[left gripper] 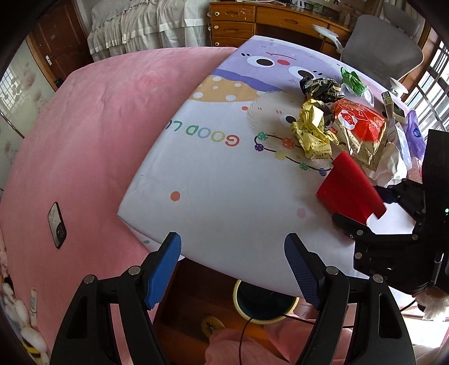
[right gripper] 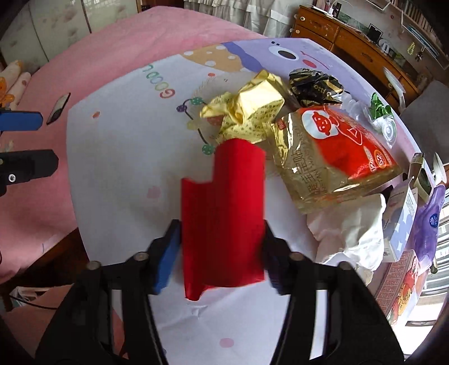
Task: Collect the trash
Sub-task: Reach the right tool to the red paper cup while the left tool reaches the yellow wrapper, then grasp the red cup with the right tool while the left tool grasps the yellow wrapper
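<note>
A heap of trash lies on the cartoon tablecloth (left gripper: 224, 174): a crumpled yellow wrapper (left gripper: 311, 129) (right gripper: 252, 112), an orange and gold bag (left gripper: 359, 126) (right gripper: 336, 151), a black and gold wrapper (left gripper: 322, 87) (right gripper: 314, 84), a green wrapper (left gripper: 353, 78) and white crumpled paper (right gripper: 348, 227). My right gripper (right gripper: 221, 233) (left gripper: 367, 207) is shut on a curved red plastic sheet (right gripper: 224, 202) (left gripper: 350, 188), whose far edge reaches the yellow wrapper. My left gripper (left gripper: 233, 241) (right gripper: 31, 143) hangs open and holds nothing at the table's near edge. Below that edge stands a round yellow-rimmed bin (left gripper: 265, 321).
A pink bed (left gripper: 98, 126) with a phone (left gripper: 57, 224) lies left of the table. Small boxes (right gripper: 398, 224) and a purple bag (right gripper: 426, 224) crowd the table's right side. A grey chair (left gripper: 384, 47) and a wooden desk (left gripper: 252, 22) stand behind.
</note>
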